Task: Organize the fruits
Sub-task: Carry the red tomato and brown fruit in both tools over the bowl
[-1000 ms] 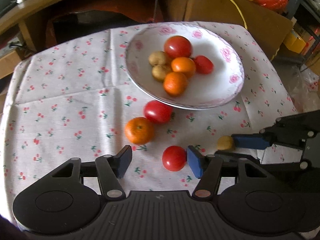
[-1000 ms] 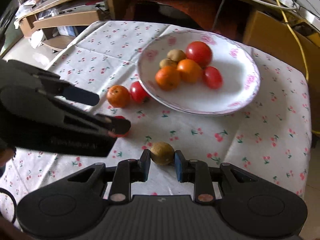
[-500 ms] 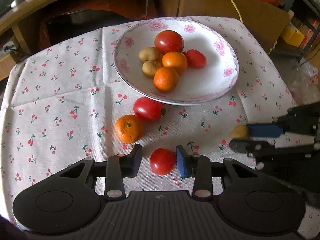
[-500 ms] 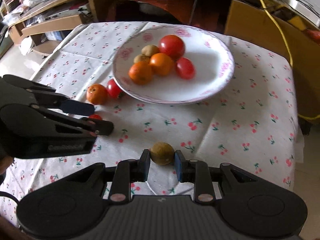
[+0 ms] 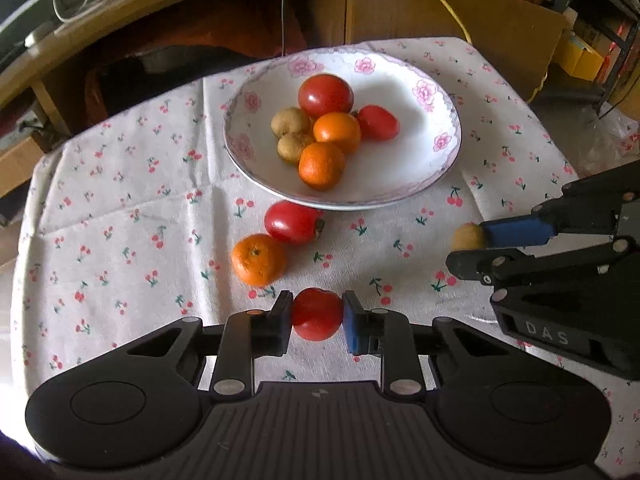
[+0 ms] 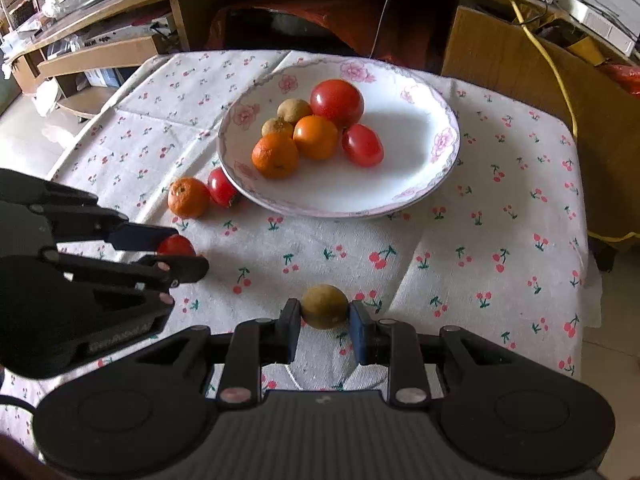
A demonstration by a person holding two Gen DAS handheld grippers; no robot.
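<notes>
Fruits are what this job is about, and most of them sit in the big flowered plate (image 5: pixel 440 92) already.

From the left wrist camera, the left gripper (image 5: pixel 316 316) has just been closing, and now its two pads press on a small red tomato (image 5: pixel 316 314) from both sides. The tomato sits low over the cherry cloth (image 5: pixel 120 208), near the front edge; I cannot tell if it has left the cloth. I think it is squeezed at its middle so it will not roll away when it goes up. It is almost round, so it has no real long side. A longer tomato (image 5: pixel 294 222) lies just in front of the plate, touching an orange (image 5: pixel 259 259). Its long side runs left to right, with the stem end to the right. These two are not yet picked up.

From the right wrist camera, the right gripper (image 6: pixel 324 316) is clamped on a small brown fruit (image 6: pixel 324 306), maybe a kiwi. It is a bit wider than tall, and its long side runs across, from pad to pad. It is near the cloth's front edge too, well apart from the plate (image 6: pixel 440 168). Both claws point down at a slant toward the plate, likely because that is where the fruit should go.
</notes>
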